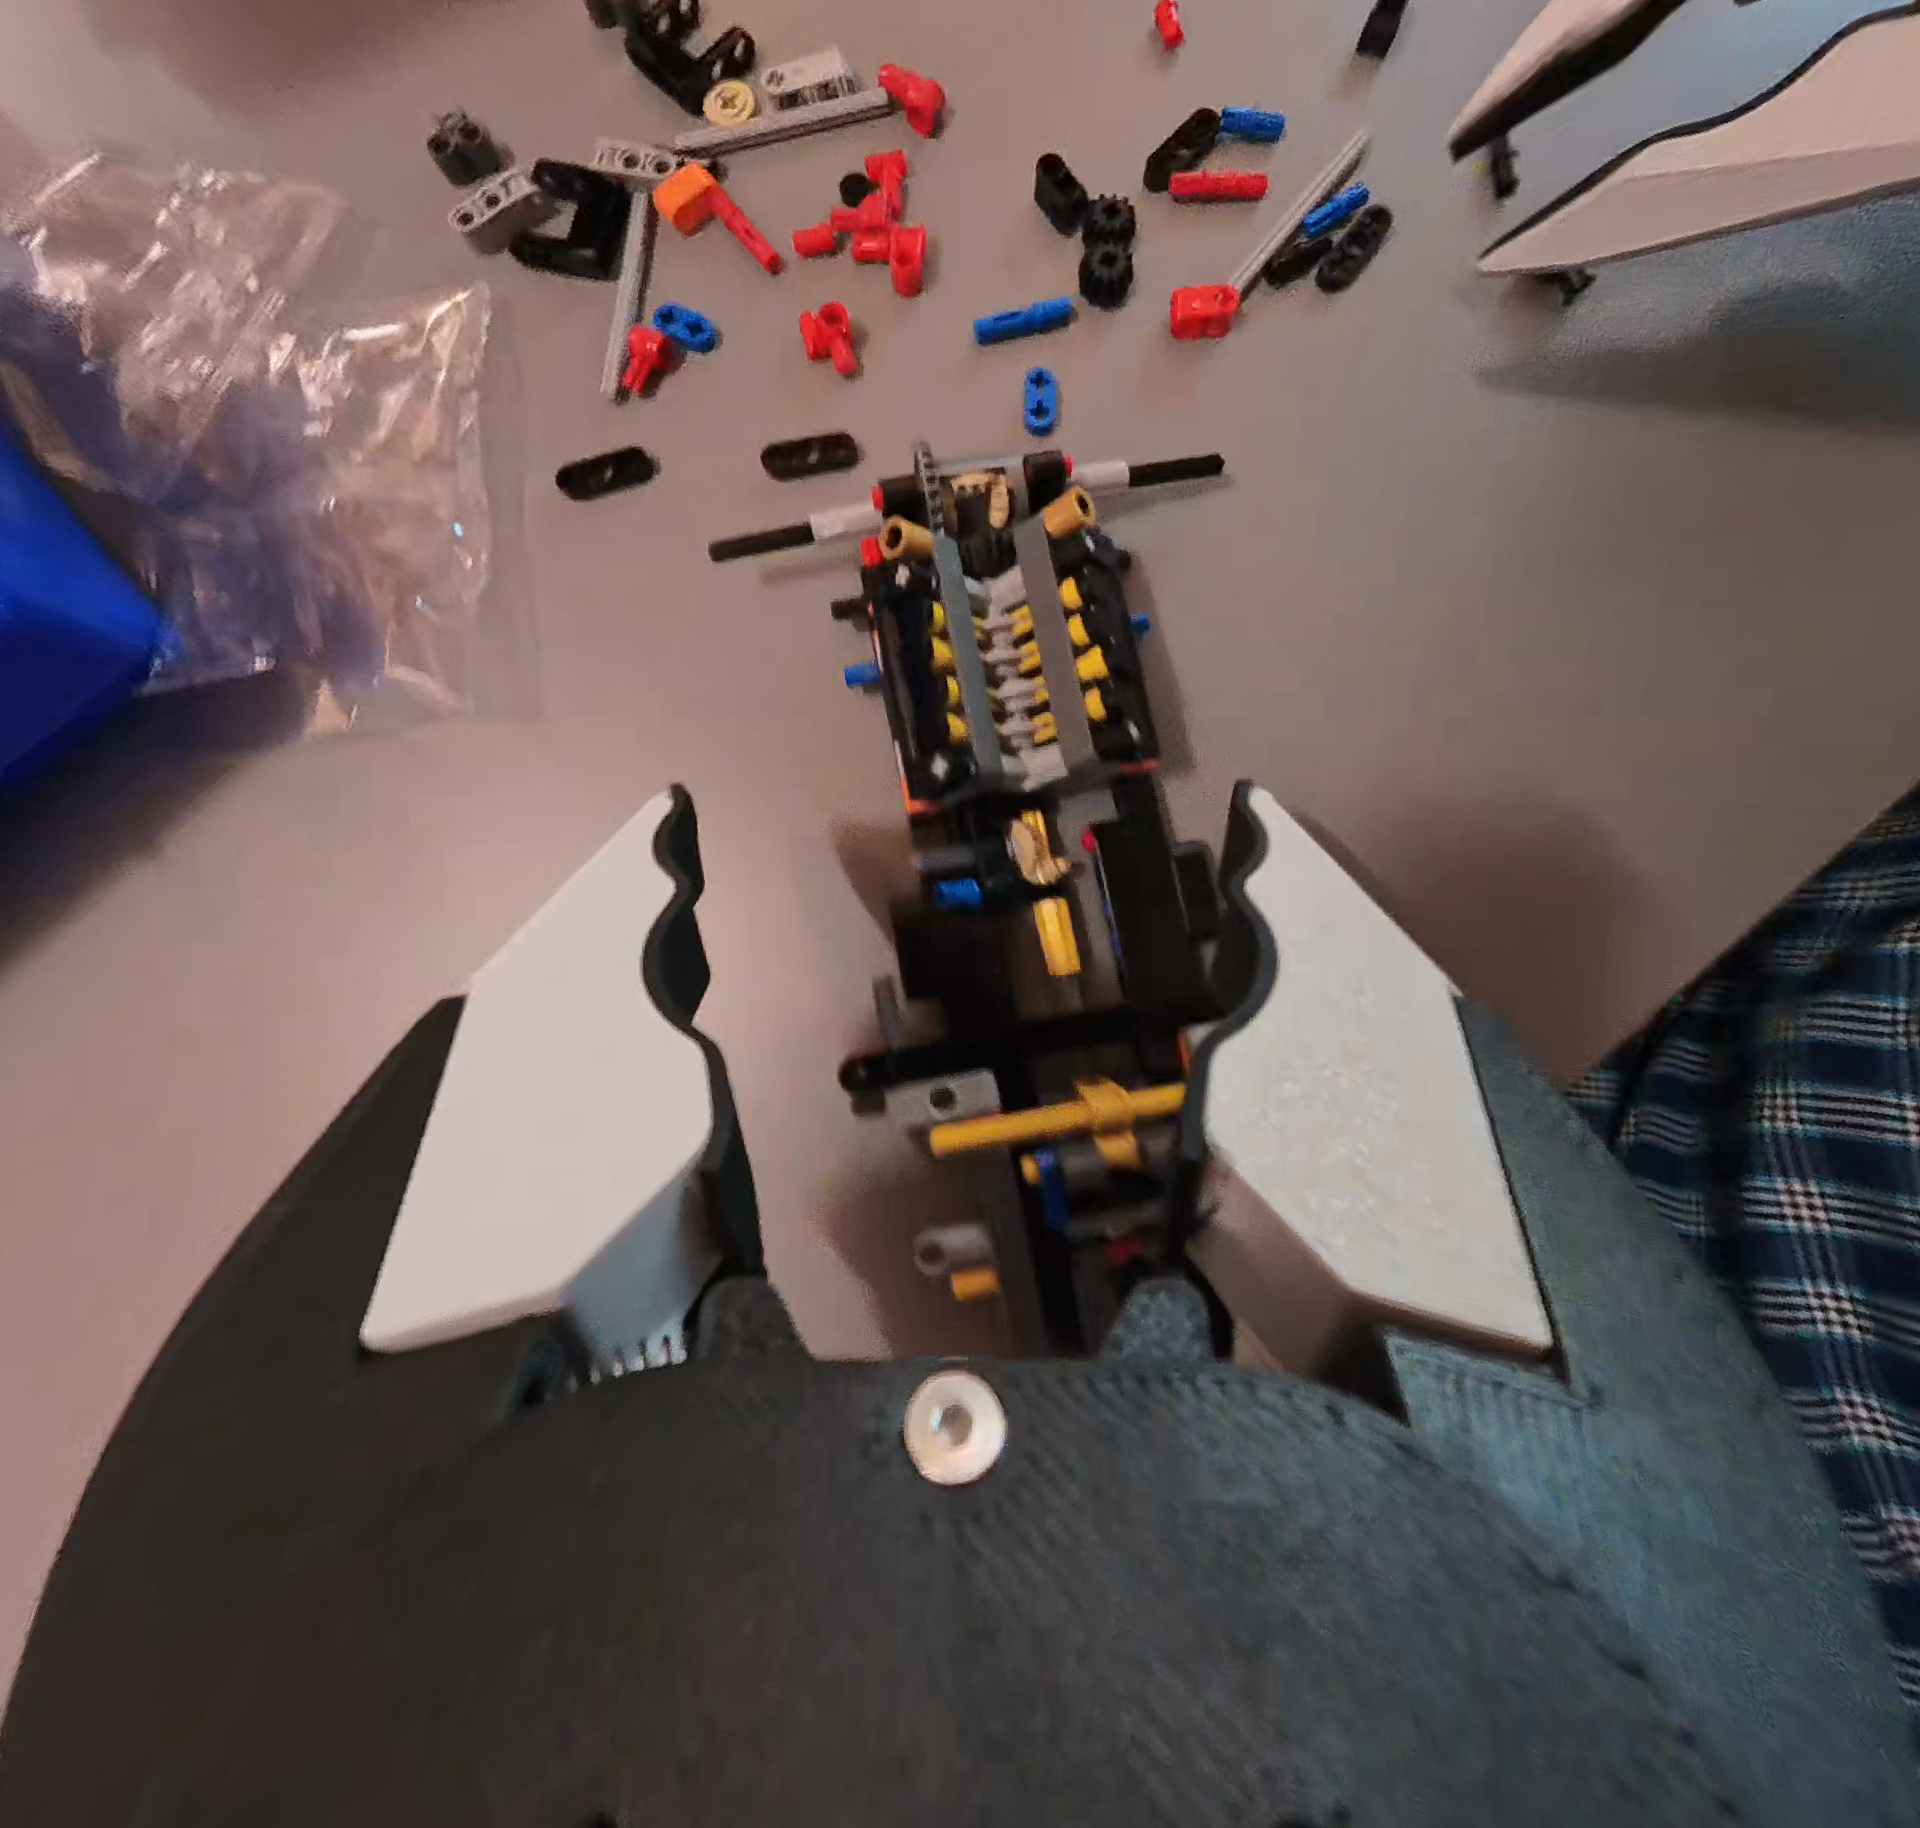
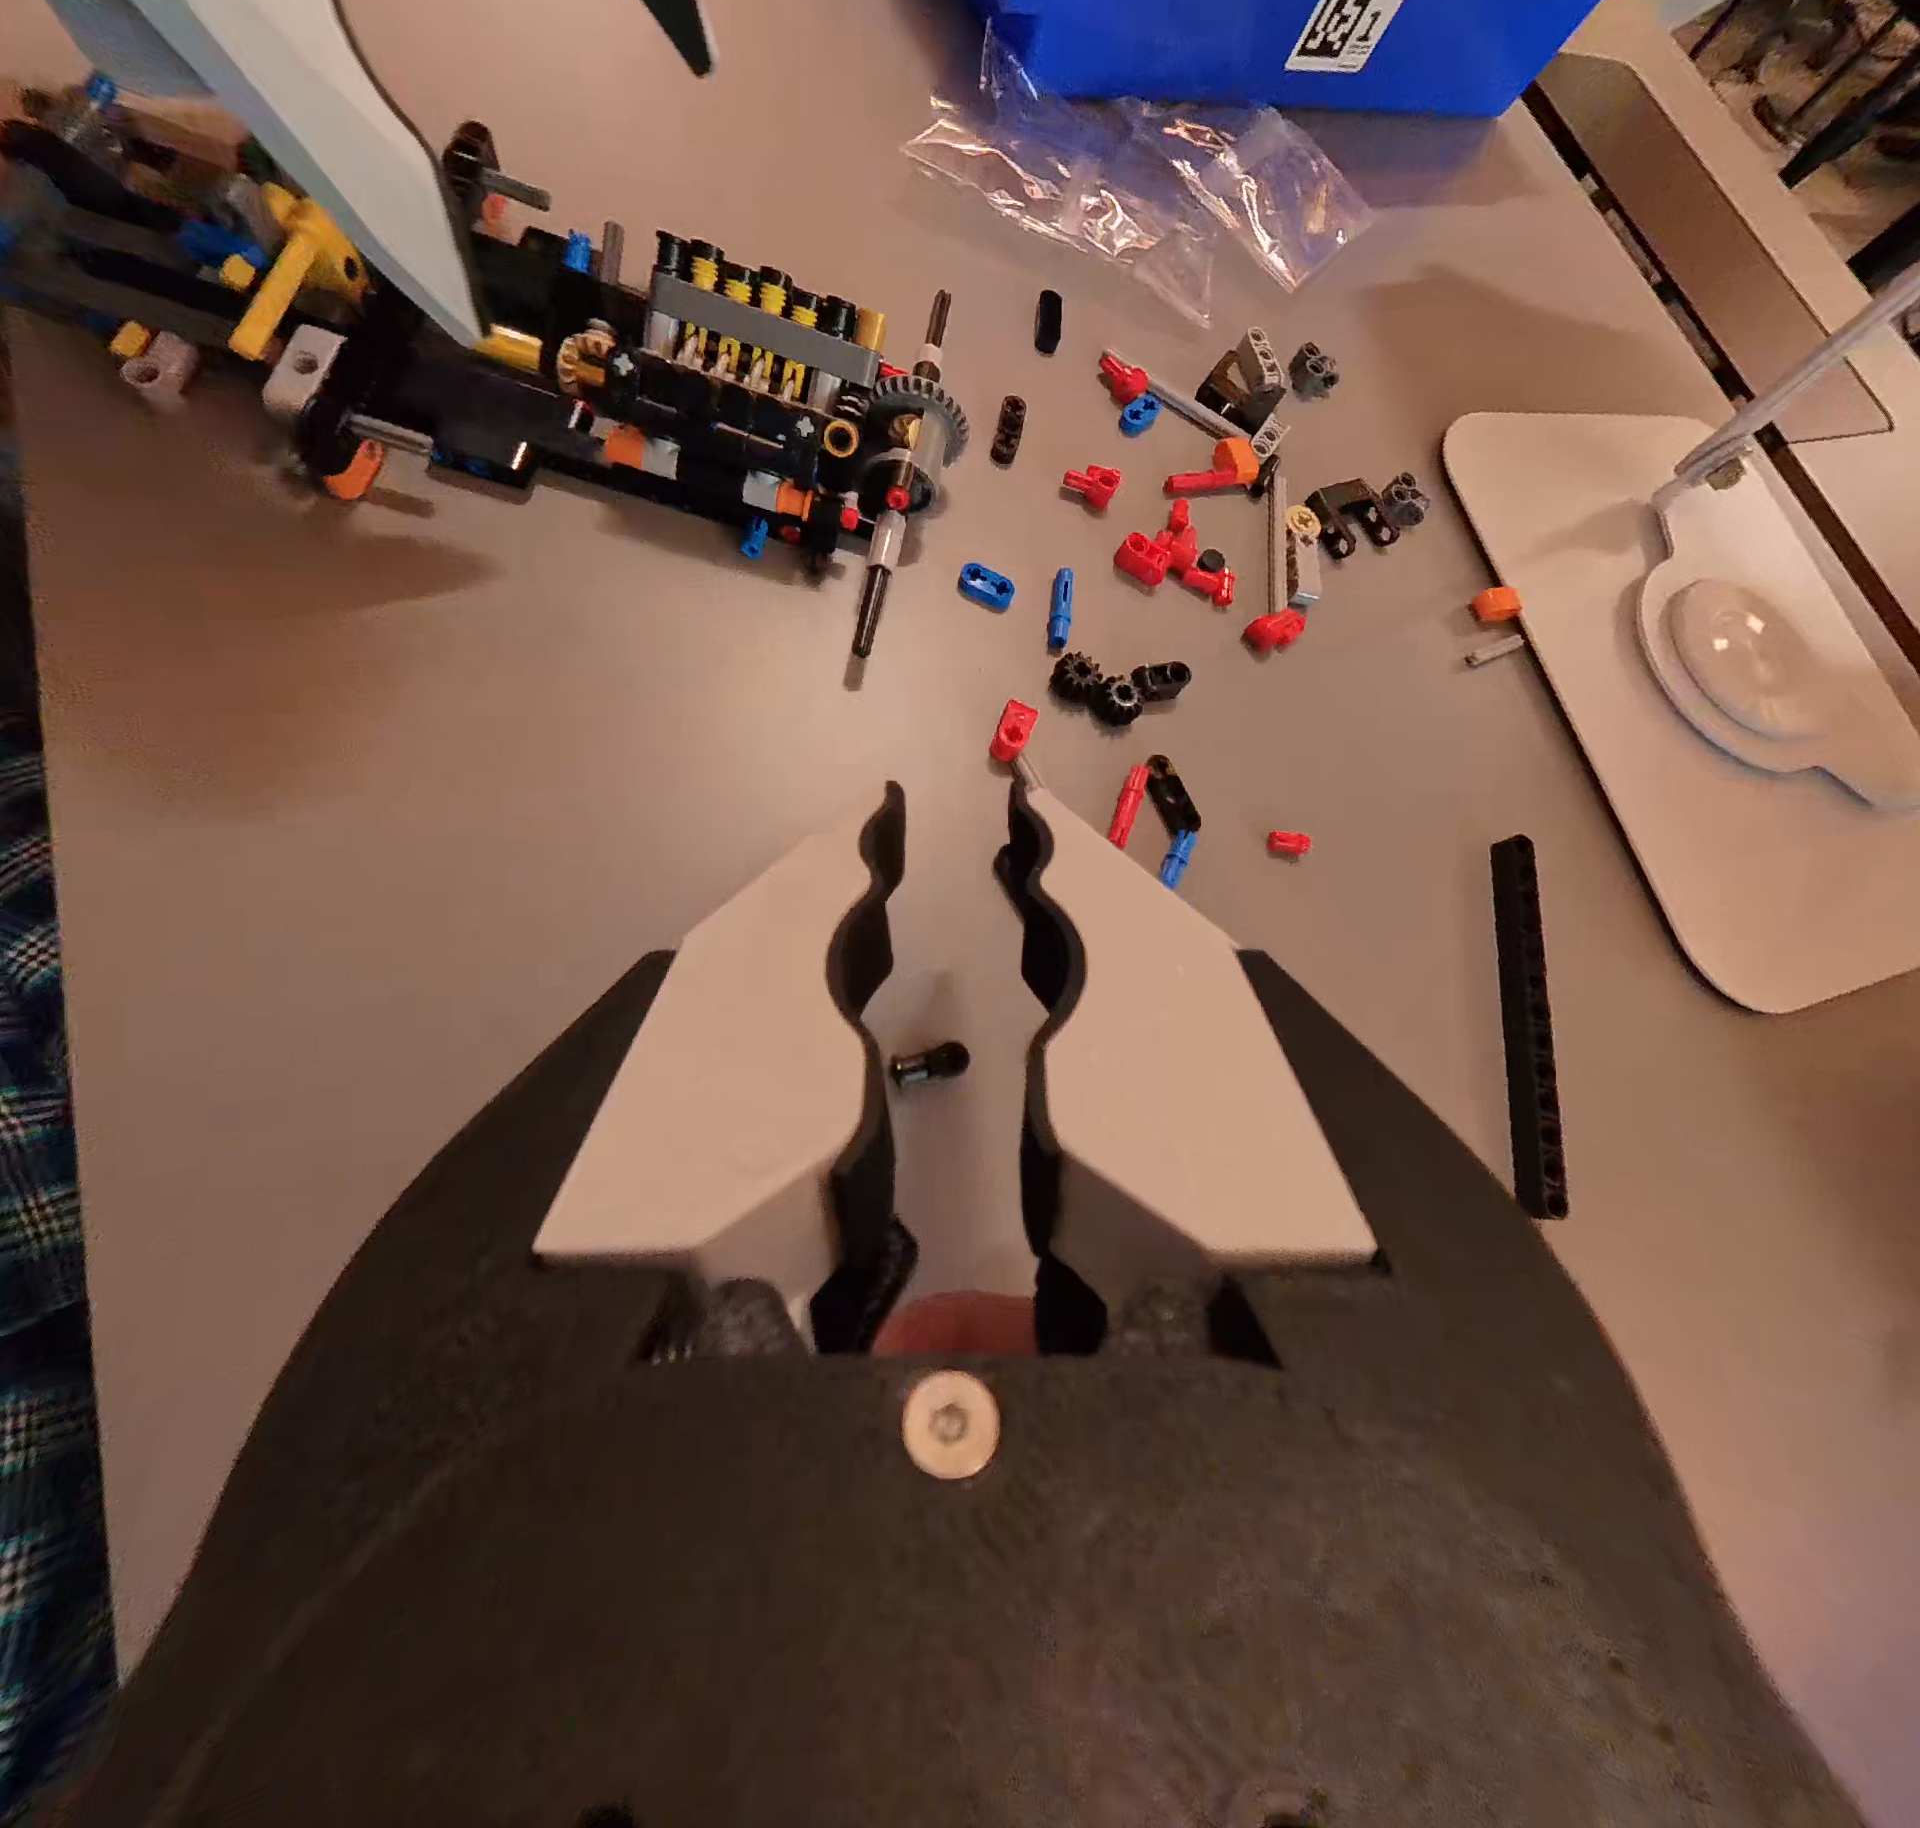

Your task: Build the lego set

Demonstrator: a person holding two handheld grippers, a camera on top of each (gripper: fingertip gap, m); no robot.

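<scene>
Nearby, loose pieces [image 2: 1174,552] beyond the right hand-held gripper [image 2: 951,802], narrowly parted, empty; left hand-held gripper [image 1: 961,822] wide around the chassis [image 1: 1029,843].

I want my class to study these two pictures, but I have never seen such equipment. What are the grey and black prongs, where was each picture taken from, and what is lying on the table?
The prongs are two hand-held claws, one in each of a person's hands; no robot is there. Each picture comes from a camera on one claw, looking along its fingers.

The left claw is open around the near end of a half-built lego model; its right finger touches the model, so it seems only to steady it.

The right claw is slightly open and empty, above a small black pin on the table.

Loose pieces lie scattered beyond, with a long black beam, clear plastic bags and a blue box.
</scene>
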